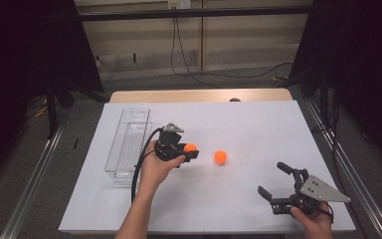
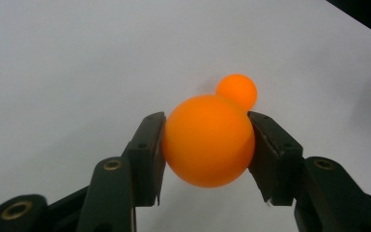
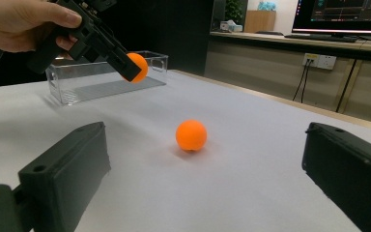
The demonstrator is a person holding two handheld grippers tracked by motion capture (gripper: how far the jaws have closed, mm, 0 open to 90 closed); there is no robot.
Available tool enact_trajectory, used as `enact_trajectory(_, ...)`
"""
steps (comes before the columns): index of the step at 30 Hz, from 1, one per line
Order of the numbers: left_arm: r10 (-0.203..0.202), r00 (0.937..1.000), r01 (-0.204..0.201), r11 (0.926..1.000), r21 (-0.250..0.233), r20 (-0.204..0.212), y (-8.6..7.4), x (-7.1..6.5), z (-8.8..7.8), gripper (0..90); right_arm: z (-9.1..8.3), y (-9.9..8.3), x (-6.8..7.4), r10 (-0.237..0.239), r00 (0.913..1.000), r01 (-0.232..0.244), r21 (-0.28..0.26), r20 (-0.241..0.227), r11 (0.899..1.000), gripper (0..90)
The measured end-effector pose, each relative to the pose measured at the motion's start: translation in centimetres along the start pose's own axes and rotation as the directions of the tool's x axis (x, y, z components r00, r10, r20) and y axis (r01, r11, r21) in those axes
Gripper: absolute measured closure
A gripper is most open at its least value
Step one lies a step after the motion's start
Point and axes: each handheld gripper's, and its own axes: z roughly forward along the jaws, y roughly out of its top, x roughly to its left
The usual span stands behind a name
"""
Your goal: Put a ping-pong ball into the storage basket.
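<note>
My left gripper (image 1: pixel 191 151) is shut on an orange ball (image 2: pixel 207 140) and holds it above the white table, right of a clear plastic tray (image 1: pixel 127 142). Both pads press the ball's sides in the left gripper view. From the right gripper view the held orange ball (image 3: pixel 136 67) hangs in front of the clear plastic tray (image 3: pixel 96 77). A second orange ball (image 1: pixel 221 157) lies on the sheet just right of the held one; it is also the second orange ball (image 3: pixel 191 135) and second orange ball (image 2: pixel 237 90). My right gripper (image 1: pixel 273 180) rests open near the front right, its jaws wide apart.
The white sheet (image 1: pixel 248 124) covers the table, with a wooden edge (image 1: pixel 199 95) at the back. Metal rails run along both sides. Cables (image 1: pixel 189 59) hang against the far wall. A desk with a monitor (image 3: pixel 340 17) stands behind in the right gripper view.
</note>
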Motion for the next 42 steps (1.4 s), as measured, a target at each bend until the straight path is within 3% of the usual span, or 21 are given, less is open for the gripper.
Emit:
enact_trajectory(21, -0.028, 0.9991, 0.026, 0.9984, -0.051, -0.032, -0.2, 1.4, -1.5, 50.9, 0.0, 0.0, -0.1, 0.005, 1.0000, -0.005, 0.002, 0.001, 1.000, 2.2)
enact_trajectory(42, -0.033, 0.9977, 0.029, 0.9976, -0.063, -0.060, -0.3, 2.1, -2.4, 50.9, 0.0, 0.0, -0.2, 0.005, 1.0000, -0.005, 0.005, -0.002, 1.000, 2.2)
